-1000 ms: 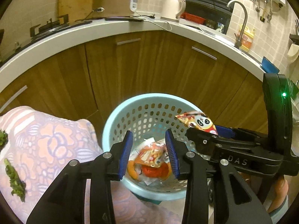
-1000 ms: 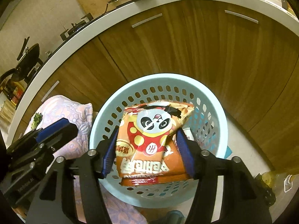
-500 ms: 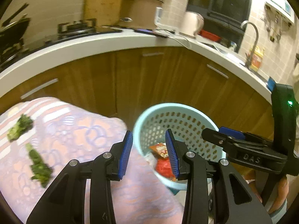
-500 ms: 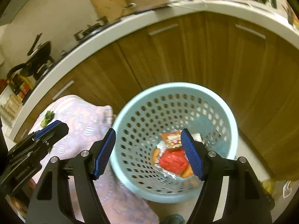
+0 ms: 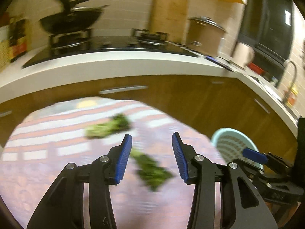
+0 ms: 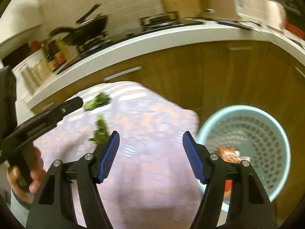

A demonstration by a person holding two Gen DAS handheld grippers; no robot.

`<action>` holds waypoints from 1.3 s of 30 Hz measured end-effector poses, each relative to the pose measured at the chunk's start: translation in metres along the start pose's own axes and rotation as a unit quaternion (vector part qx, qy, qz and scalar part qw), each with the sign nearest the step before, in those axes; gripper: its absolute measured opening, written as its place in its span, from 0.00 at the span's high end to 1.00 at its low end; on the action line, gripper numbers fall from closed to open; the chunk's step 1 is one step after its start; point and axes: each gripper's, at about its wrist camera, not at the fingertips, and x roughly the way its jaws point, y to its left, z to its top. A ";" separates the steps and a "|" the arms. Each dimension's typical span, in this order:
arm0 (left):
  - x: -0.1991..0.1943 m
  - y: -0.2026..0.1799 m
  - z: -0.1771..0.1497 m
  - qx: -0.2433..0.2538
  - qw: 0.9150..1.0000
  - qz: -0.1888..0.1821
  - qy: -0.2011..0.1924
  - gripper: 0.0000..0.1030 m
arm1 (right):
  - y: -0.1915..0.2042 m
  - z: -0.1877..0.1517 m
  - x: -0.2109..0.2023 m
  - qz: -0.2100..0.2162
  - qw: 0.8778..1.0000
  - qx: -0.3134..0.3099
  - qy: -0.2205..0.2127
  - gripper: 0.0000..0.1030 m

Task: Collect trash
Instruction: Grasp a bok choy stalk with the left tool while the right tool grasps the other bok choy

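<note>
Two green vegetable scraps lie on the pink patterned tablecloth [image 5: 57, 152]: a near scrap [image 5: 152, 173] and a far scrap [image 5: 108, 127]. My left gripper [image 5: 151, 152] is open and empty, above the near scrap. My right gripper [image 6: 150, 152] is open and empty over the cloth [image 6: 144, 171], with the near scrap [image 6: 100, 131] by its left finger and the far scrap [image 6: 97, 101] beyond. The light blue basket [image 6: 266, 126] stands to the right and holds snack wrappers [image 6: 227, 155]. It also shows in the left wrist view [image 5: 228, 143].
A white counter [image 5: 114, 57] over brown cabinets [image 5: 209, 99] curves behind the table. A wok [image 5: 70, 22], stove, cutting board [image 5: 167, 13] and cooker pot [image 5: 204, 32] stand on it. The left gripper's body [image 6: 38, 122] crosses the right wrist view at the left.
Both grippers have swung left from the basket to the tablecloth. The right gripper let the panda snack bag fall into the basket and is empty. The left gripper has opened wider.
</note>
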 end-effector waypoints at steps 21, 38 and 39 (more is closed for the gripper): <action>0.108 0.081 0.021 0.174 0.979 -0.023 0.105 0.45 | 0.077 -0.004 0.094 0.019 0.996 -0.073 0.049 0.38; 0.087 0.075 0.005 0.096 0.988 0.024 0.121 0.58 | 0.083 -0.003 0.106 0.006 0.993 -0.088 0.072 0.49; 0.082 0.077 0.002 0.075 0.989 0.032 0.125 0.58 | 0.084 -0.002 0.106 0.006 0.993 -0.089 0.072 0.49</action>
